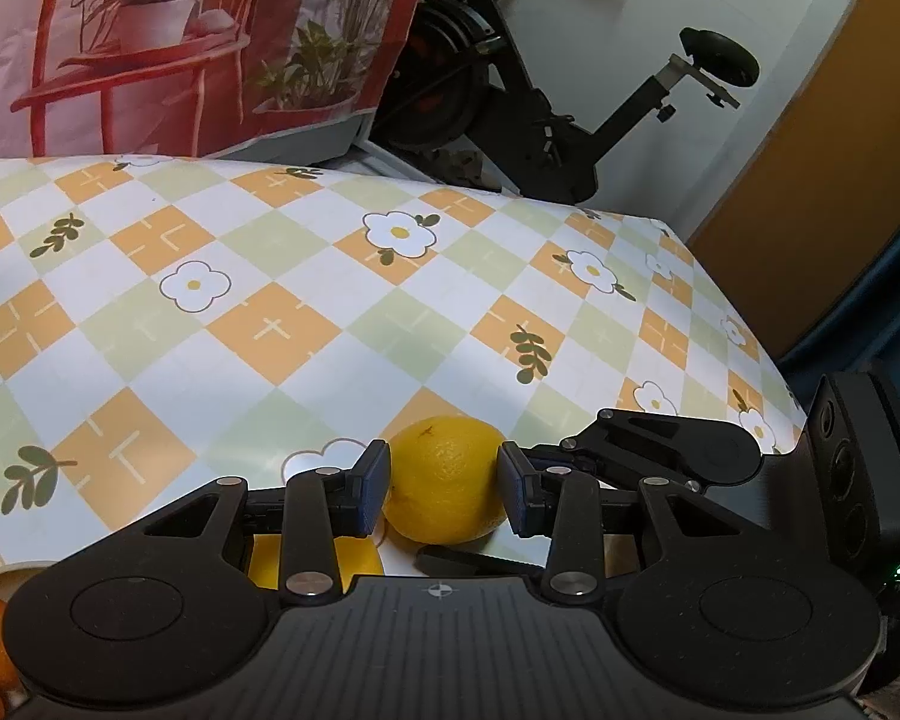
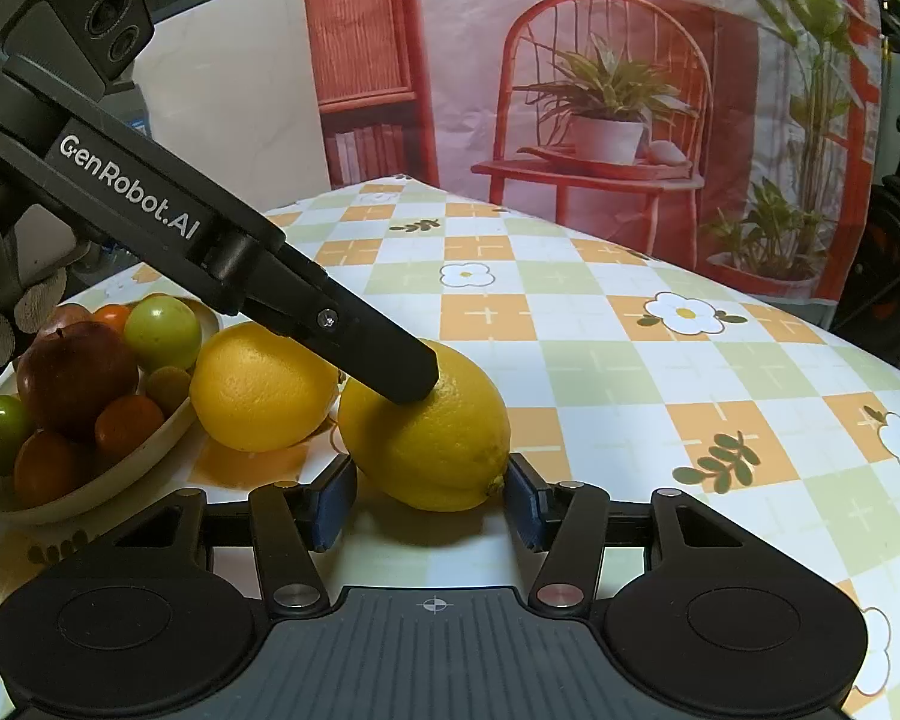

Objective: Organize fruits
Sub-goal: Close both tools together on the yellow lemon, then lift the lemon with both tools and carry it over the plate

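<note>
Near lemon: a lemon [image 2: 432,432] lies on its side on the counter [image 2: 630,372], its nub pointing toward the right wrist camera. In the left wrist view the same lemon [image 1: 447,480] sits between that gripper's pads.
Left gripper: the left gripper [image 1: 444,489] has its blue pads on both flanks of the lemon, touching or all but touching; I cannot tell whether it presses. From the right wrist view the left gripper [image 2: 411,381] comes down from the upper left, and its visible finger rests on the lemon's top.
Right gripper: the right gripper [image 2: 429,498] is spread wide, jaws standing on either side of the lemon's near end. The right pad is just beside the nub; the left pad stands a little apart from the fruit. It grips nothing.
Second lemon: another lemon [image 2: 261,387] lies just left of the first, touching or nearly so, against the bowl's rim.
Bowl: a pale bowl [image 2: 150,450] at the left holds a red apple [image 2: 75,375], green fruits [image 2: 162,330] and small oranges [image 2: 126,423].
Counter cover: orange, green and white checks with flowers.
Backdrop: a printed backdrop [image 2: 600,90] of a red chair and potted plants.
Beyond the counter: an exercise bike [image 1: 540,90].
</note>
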Motion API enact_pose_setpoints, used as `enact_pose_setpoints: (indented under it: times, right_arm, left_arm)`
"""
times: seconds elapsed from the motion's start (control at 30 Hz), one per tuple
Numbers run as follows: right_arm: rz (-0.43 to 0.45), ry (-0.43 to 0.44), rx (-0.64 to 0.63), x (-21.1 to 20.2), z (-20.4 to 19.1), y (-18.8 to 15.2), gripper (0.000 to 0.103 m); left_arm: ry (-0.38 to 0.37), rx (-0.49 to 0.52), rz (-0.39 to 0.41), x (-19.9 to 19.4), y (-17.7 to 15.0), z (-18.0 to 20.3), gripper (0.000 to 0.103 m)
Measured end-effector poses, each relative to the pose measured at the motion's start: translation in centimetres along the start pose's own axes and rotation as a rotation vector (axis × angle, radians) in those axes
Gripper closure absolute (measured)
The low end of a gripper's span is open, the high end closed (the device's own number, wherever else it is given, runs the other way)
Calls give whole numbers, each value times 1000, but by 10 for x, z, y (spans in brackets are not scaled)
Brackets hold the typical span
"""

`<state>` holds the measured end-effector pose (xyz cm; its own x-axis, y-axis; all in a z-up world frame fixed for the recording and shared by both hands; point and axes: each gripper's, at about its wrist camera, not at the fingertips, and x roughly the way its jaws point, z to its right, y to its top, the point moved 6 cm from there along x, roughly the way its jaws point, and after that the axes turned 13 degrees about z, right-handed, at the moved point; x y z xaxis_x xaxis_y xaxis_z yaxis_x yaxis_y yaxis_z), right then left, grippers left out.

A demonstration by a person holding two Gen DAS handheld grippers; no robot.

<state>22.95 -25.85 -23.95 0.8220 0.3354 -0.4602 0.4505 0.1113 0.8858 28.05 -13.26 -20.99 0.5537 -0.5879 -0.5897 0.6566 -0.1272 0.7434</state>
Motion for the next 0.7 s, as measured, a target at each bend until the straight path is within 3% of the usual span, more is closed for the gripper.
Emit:
enact_pose_setpoints:
  times: [0.33,0.7]
  right_arm:
    - [36,16,12,-18,-16,3,54]
    - [83,78,-32,-29,-66,40,54]
  left_arm:
    - [-5,35,7,-24,-3,8,62]
    - [27,50,48,-87,4,1,62]
